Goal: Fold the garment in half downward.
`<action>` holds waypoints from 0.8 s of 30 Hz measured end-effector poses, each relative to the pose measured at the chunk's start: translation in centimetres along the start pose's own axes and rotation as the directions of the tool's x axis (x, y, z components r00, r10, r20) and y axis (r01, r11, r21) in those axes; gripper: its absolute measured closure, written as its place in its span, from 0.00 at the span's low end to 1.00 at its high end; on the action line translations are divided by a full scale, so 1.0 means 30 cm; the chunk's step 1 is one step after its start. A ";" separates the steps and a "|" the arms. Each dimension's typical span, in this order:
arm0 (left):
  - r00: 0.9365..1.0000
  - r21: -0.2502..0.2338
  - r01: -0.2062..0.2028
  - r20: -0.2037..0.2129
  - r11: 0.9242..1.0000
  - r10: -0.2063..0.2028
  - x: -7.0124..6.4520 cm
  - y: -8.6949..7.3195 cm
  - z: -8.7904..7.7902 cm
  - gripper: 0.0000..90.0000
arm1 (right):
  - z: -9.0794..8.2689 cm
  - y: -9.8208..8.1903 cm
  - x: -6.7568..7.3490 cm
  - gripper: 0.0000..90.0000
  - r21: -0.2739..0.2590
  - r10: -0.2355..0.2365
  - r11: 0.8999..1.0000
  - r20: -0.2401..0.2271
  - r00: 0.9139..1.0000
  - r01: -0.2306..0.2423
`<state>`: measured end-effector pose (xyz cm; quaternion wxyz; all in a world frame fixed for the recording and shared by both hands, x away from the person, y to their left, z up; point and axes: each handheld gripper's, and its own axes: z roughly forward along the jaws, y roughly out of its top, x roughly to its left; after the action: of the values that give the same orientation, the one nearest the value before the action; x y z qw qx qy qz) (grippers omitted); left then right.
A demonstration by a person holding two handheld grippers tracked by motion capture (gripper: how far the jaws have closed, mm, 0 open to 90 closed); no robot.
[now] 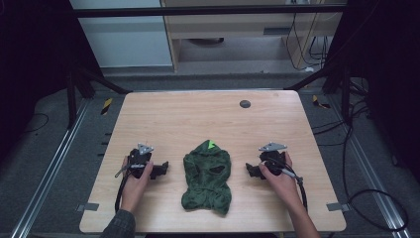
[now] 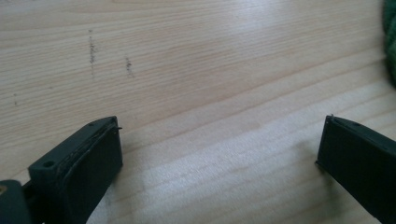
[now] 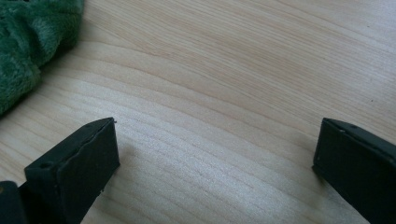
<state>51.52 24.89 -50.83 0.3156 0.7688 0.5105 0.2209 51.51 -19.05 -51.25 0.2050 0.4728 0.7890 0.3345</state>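
A crumpled dark green fleece garment (image 1: pixel 208 176) with a bright green tag at its far end lies in the middle of the wooden table (image 1: pixel 198 119). My left gripper (image 1: pixel 162 168) rests on the table just left of it, jaws wide open and empty, pointing toward the cloth. My right gripper (image 1: pixel 250 171) rests just right of the cloth, also open and empty. In the left gripper view the gripper (image 2: pixel 219 140) has bare wood between its jaws and the green cloth (image 2: pixel 390 42) at the right edge. In the right gripper view the gripper (image 3: pixel 215 144) frames bare wood, with the cloth (image 3: pixel 28 46) at upper left.
A small dark round disc (image 1: pixel 244 104) sits near the table's far edge. Black frame legs and cables stand on the grey floor around the table. Cables trail from both grippers toward the near edge.
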 end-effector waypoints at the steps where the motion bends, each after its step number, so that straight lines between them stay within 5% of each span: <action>1: 1.000 -0.001 -0.004 0.003 1.000 0.004 -0.003 -0.003 -0.003 0.00 | 0.000 0.000 0.003 0.00 0.000 0.005 1.000 0.001 1.000 -0.005; 11: 0.998 -0.004 -0.051 0.042 0.999 0.051 -0.018 -0.011 -0.011 0.00 | -0.001 0.000 0.013 0.01 -0.001 0.008 1.000 0.004 1.000 -0.008; 14: 0.995 0.015 -0.074 0.069 0.997 0.072 -0.032 -0.003 -0.019 0.03 | -0.007 0.004 0.018 0.09 0.001 -0.004 1.000 -0.008 1.000 0.004; 18: 0.983 0.008 -0.112 0.147 0.994 0.109 -0.058 0.020 -0.039 0.05 | -0.027 0.019 0.040 0.20 0.011 -0.012 1.000 -0.051 0.999 0.012; 24: 0.956 0.008 -0.198 0.225 0.980 0.191 -0.089 0.085 -0.058 0.05 | -0.051 0.066 0.089 0.35 0.001 -0.064 0.998 -0.128 0.990 0.064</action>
<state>51.00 22.17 -47.86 0.3356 0.8400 0.3971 0.1554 50.47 -16.55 -48.78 0.1633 0.4253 0.8162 0.3555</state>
